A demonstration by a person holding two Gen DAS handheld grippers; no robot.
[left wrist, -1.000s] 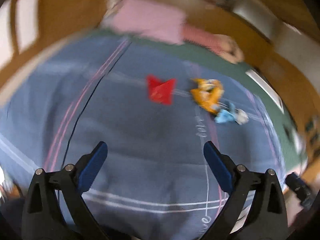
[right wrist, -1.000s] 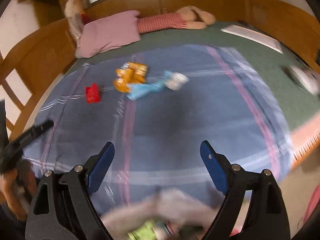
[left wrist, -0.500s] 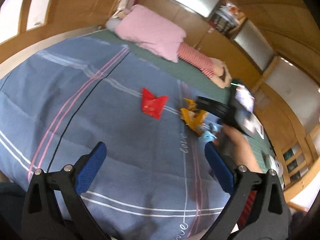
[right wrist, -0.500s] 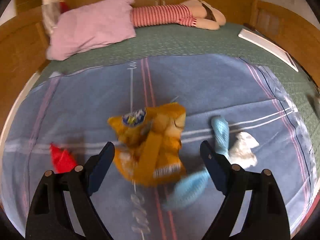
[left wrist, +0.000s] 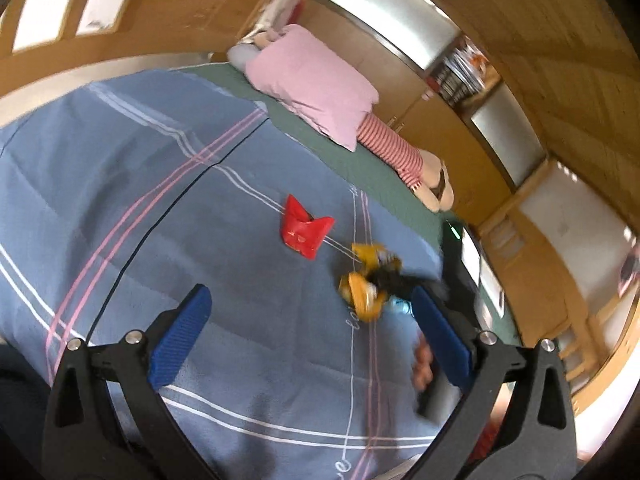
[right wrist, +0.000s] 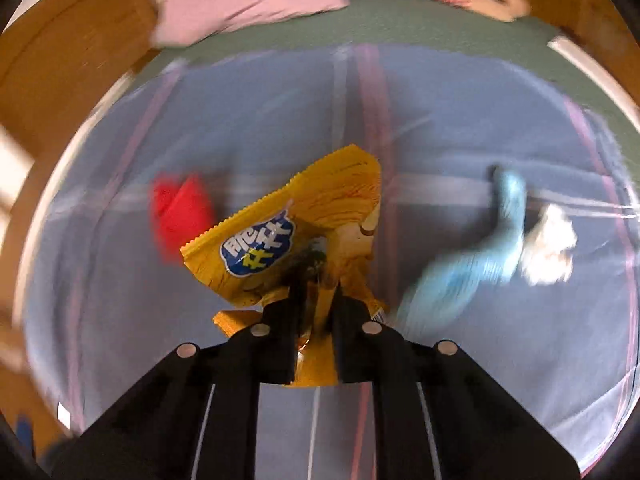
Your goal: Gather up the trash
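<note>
Wrappers (left wrist: 306, 232) on blue bedspread (left wrist: 120, 184), wood-walled room.

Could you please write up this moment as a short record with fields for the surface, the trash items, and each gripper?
surface: blue striped blanket on a bed
held trash: yellow snack bag, pinched in the right gripper, jaws shut
loose trash: red wrapper, light blue wrapper, white crumpled paper, all on the blanket
left gripper: jaws open, holding nothing, above the blanket
other: pink pillow at the head of the bed
</note>
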